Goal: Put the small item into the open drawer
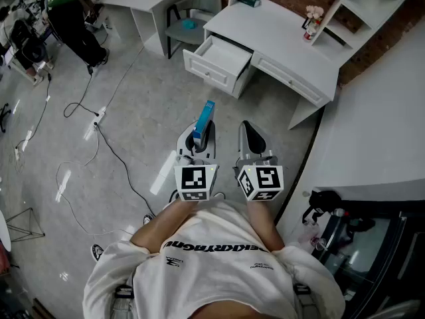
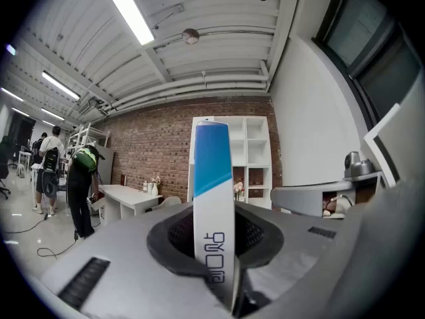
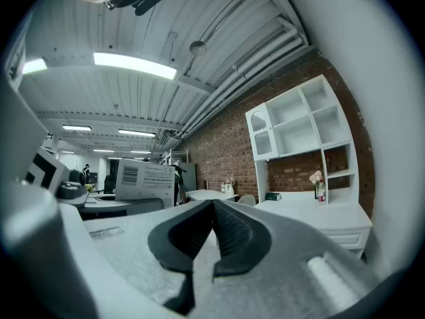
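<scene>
Blue-and-white box (image 1: 205,116) is being clamped low in left gripper (image 1: 198,138), right gripper (image 1: 250,135) being held closed, empty; a jolt may lever it loose before far drawer (image 1: 222,55).

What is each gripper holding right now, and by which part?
The left gripper clamps the slim blue-and-white box by its white lower end; the blue end sticks out past the jaws. The right gripper is shut on nothing.
</scene>
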